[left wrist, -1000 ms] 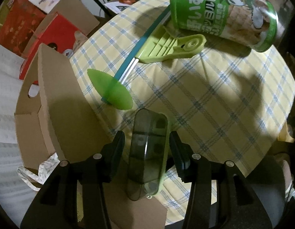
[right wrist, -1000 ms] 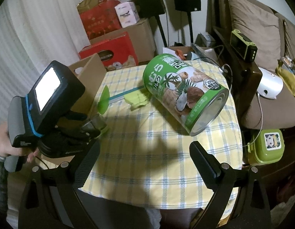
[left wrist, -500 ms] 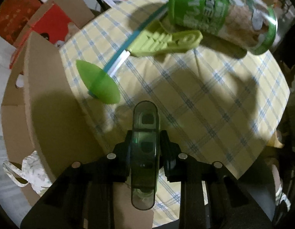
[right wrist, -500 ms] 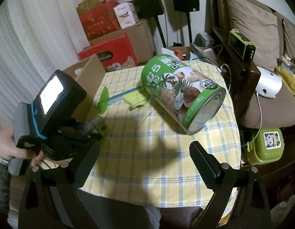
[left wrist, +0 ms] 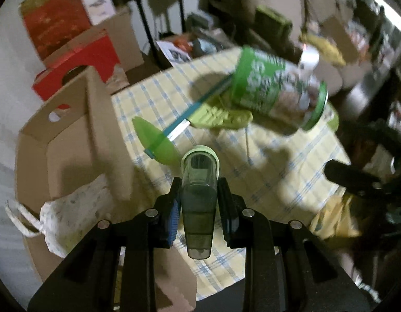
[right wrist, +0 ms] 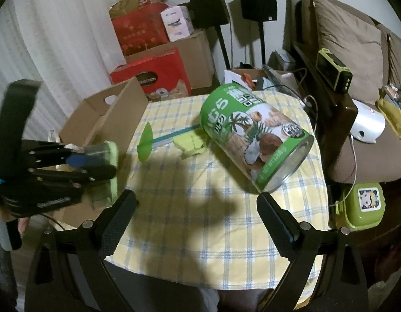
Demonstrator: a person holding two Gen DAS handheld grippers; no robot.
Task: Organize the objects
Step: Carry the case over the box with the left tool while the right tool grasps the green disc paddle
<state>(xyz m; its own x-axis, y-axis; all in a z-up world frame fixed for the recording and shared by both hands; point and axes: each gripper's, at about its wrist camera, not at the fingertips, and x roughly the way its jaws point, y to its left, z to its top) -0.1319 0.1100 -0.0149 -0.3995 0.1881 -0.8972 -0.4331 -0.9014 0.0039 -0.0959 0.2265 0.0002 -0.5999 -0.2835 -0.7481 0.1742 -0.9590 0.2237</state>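
While my left tongs [left wrist: 199,205] grip the smoky translucent case with the pale green rim [left wrist: 199,182], pads pressed to both its long sides, the step in hand reads as carrying it off the table [left wrist: 278,171] to the open cardboard box [left wrist: 70,140] at the table's left edge. Item held: case, lengthwise between the fingers, green rim forward, clear of the checked cloth; in the right wrist view it hangs over the box's near corner. Right tongs [right wrist: 198,221]: apart, nothing between them, hovering above the near side of the table. Items left on the cloth: large green can [right wrist: 255,135], lying on its side; green disc on a blue stick [right wrist: 146,143]; pale green ribbed clip [right wrist: 191,143], partly under the can, touching it. Box contents seen: a white patterned bag [left wrist: 70,208]; the rest is hidden. Handling notes, as my judgement: the case is smooth and hard, so I keep the squeeze even and avoid rolling the wrist sharply, lest it pivot between the pads. I lift over the upright flap [left wrist: 101,130] rather than brushing it, bring the case low inside the box, beside the bag, and only then spread the fingers. Risk: dropping from height, or clipping the flap and tipping the box.
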